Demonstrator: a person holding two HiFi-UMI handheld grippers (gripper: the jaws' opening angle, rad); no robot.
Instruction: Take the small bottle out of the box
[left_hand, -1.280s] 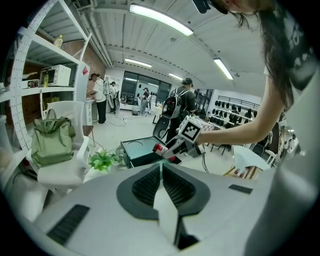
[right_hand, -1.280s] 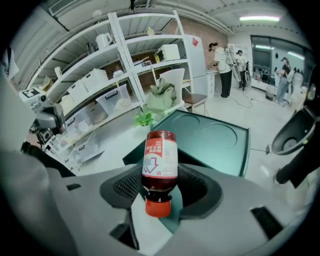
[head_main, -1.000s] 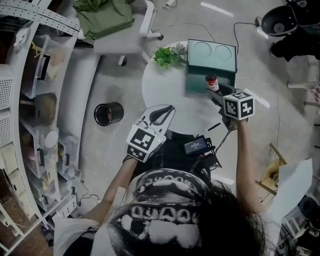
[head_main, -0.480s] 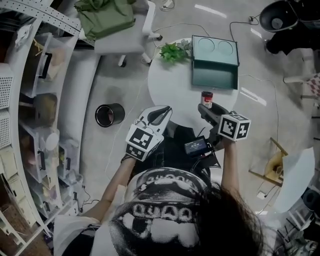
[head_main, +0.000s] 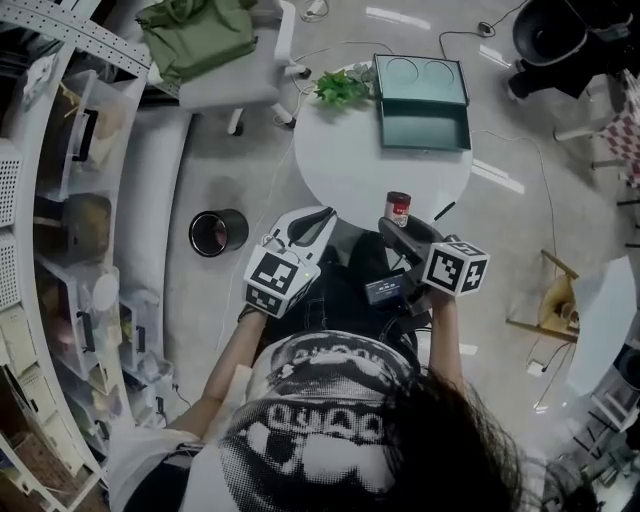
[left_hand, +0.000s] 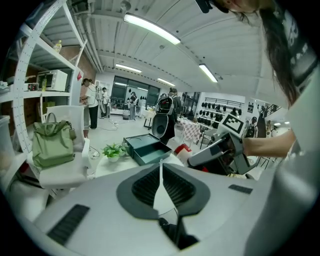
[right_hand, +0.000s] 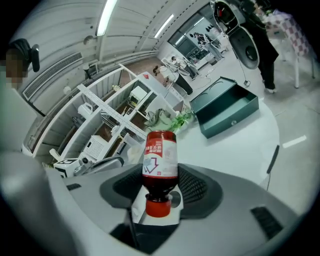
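The right claw (head_main: 392, 228) grips the small bottle (right_hand: 160, 162) at its neck, over the white surface's (head_main: 345, 170) near edge, well apart from the open box (head_main: 424, 146); the left claw (left_hand: 160, 176) is closed and empty.

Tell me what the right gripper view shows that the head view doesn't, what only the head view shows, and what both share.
Only the right gripper view: the red cap of the small bottle, with the right hand-held gripper shut on the bottle just above it.
Only the head view: the black bin on the floor and the person's patterned shirt.
Both: the small bottle, the open green box, the plant and the white round table.
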